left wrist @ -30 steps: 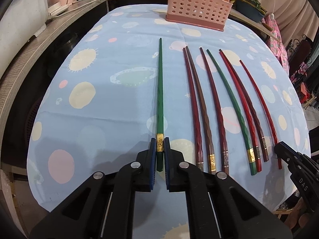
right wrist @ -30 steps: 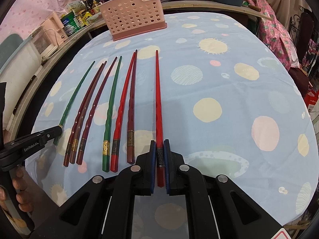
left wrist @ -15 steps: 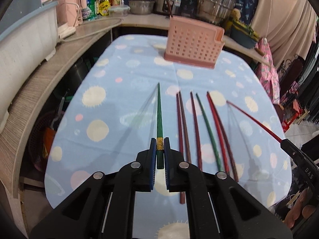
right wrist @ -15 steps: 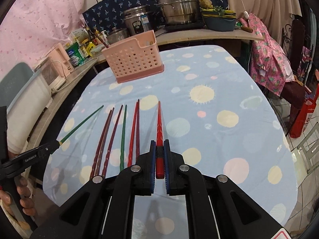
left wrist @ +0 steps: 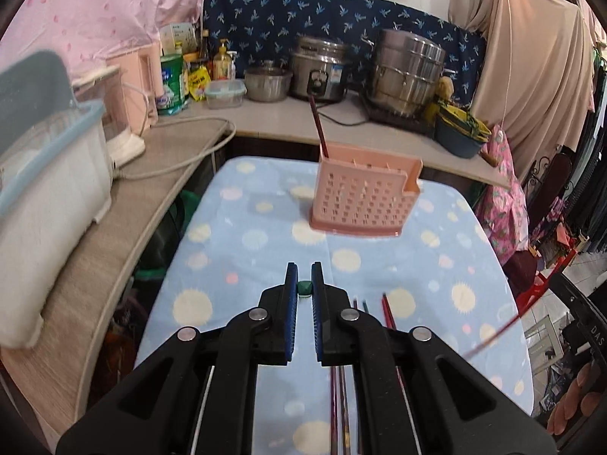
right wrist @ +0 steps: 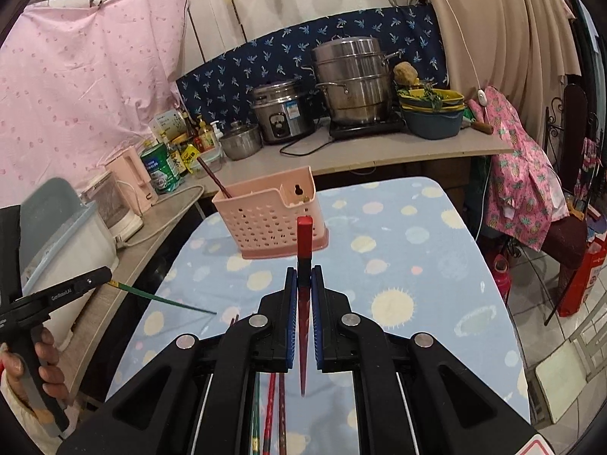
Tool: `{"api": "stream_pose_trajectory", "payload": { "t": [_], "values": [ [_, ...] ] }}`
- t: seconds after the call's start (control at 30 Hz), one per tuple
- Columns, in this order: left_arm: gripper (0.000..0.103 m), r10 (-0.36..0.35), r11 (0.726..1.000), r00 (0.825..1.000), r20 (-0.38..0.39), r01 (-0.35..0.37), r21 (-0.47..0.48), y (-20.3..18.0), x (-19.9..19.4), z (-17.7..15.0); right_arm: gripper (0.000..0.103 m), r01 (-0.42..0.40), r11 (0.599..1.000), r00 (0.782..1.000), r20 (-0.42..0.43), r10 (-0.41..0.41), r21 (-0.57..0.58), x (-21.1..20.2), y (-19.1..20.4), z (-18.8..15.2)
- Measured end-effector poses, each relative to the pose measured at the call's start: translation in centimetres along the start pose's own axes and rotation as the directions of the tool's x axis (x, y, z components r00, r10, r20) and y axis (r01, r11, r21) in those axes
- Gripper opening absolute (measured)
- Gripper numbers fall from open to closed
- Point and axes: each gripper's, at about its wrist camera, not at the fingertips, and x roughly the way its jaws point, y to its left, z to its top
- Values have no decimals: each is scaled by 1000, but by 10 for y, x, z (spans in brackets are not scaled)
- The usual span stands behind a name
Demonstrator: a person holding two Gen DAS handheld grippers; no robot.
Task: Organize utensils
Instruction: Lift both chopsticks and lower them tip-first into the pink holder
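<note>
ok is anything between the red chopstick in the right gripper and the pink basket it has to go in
Nothing visible does. The right gripper holds the red chopstick lifted off the tablecloth, and only bare cloth lies between it and the pink basket. One dark chopstick already leans in the basket's left end; the rest of its top looks open.

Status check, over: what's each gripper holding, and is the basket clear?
Left gripper shut on green chopstick. Right gripper shut on red chopstick. Pink basket ahead, one chopstick inside; path open.
</note>
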Motion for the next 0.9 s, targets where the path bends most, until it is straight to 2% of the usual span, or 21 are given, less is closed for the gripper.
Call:
{"api": "stream_pose_trajectory", "payload": {
  "t": [0.13, 0.27, 0.37, 0.53, 0.7, 0.9],
  "values": [
    [7, 6, 1000, 999, 43, -6, 4, -3, 3, 36, 7, -16, 1000, 999, 35, 16, 9, 7, 1, 28],
    [7, -17, 1000, 995, 99, 17, 4, -9, -5, 72, 7, -39, 999, 995, 93, 38, 13, 12, 7, 63],
    [7, -31, 1000, 986, 161, 31, 4, -16, -13, 103, 7, -66, 998, 988, 143, 63, 21, 18, 13, 92],
    [7, -60, 997, 961, 271, 69, -22, -24, -20, 157, 7, -118, 993, 971, 213, 110, 22, 33, 27, 140],
    [7, -69, 995, 947, 315, 90, -51, -27, -6, 201, 7, -140, 990, 960, 248, 129, 26, 58, 37, 179],
    [7, -60, 995, 941, 332, 81, -50, -37, 23, 225, 7, -164, 985, 957, 251, 147, 50, 95, 41, 204]
  ]
}}
